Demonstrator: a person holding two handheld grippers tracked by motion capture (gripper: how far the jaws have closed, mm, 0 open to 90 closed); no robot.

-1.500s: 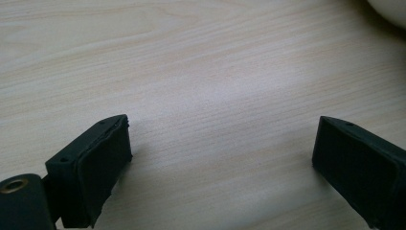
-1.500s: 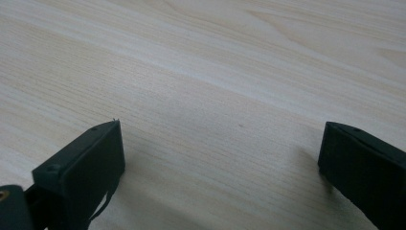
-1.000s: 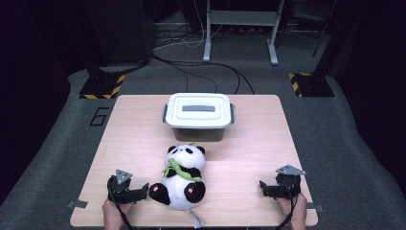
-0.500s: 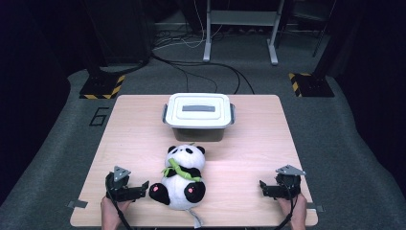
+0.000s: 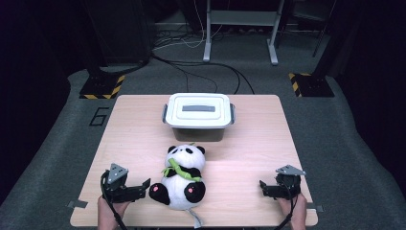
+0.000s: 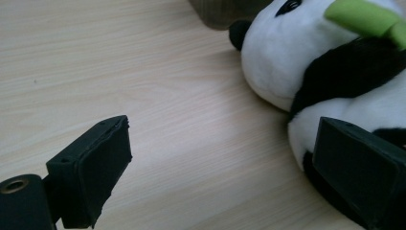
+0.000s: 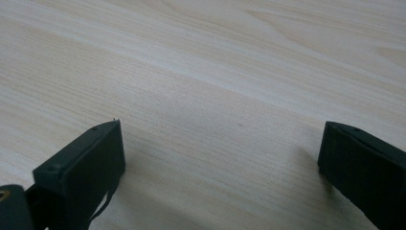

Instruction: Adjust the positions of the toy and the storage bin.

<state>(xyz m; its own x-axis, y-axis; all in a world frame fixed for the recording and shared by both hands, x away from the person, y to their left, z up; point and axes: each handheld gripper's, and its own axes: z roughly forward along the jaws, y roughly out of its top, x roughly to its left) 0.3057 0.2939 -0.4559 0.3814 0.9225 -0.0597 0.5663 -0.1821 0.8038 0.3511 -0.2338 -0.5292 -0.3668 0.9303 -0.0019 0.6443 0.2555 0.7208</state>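
A plush panda (image 5: 182, 177) with a green scarf lies on its back at the front middle of the wooden table (image 5: 134, 129). A grey lidded plastic box (image 5: 198, 115) stands behind it, lid on. My left gripper (image 5: 140, 188) rests on the table just left of the panda's foot, jaws open and empty. In the left gripper view the panda (image 6: 335, 72) lies close to the right jaw of that gripper (image 6: 230, 163). My right gripper (image 5: 262, 187) sits at the front right, open over bare wood (image 7: 215, 96), well away from the panda.
The table's front edge lies just under both hands. Beyond the table is grey carpet with cables (image 5: 201, 62), yellow-black striped floor plates (image 5: 101, 86) and a metal stand's legs (image 5: 239, 28).
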